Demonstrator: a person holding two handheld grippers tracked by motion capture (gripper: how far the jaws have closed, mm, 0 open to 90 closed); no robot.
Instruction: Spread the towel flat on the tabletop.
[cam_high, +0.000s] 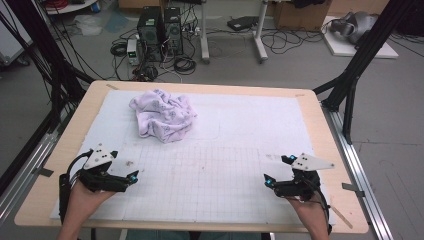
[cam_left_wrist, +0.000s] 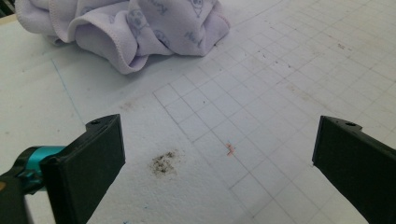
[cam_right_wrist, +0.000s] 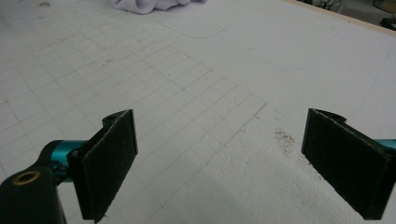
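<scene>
Crumpled lilac cloth (cam_high: 162, 115) sitting on the white mat (cam_high: 240, 125), both grippers parked on the near side of it with nothing in them.

Left to right, using the cloth as the reference: the left gripper (cam_high: 125, 170) is on the near side of the cloth and off to its left, well apart from it, jaws spread wide and empty. In the left gripper view there's a dark smudge (cam_left_wrist: 163, 163) on the mat between the jaws, with the cloth (cam_left_wrist: 135, 28) bunched up farther ahead, little printed figures on it and a folded hem facing the camera. The cloth itself lies in a heap on the far-left part of the mat, touching neither gripper. The right gripper (cam_high: 278, 169) is on the near side and far to the right of the cloth, even further from it, jaws also spread with nothing between them, hovering over the grid lines on the table.
</scene>
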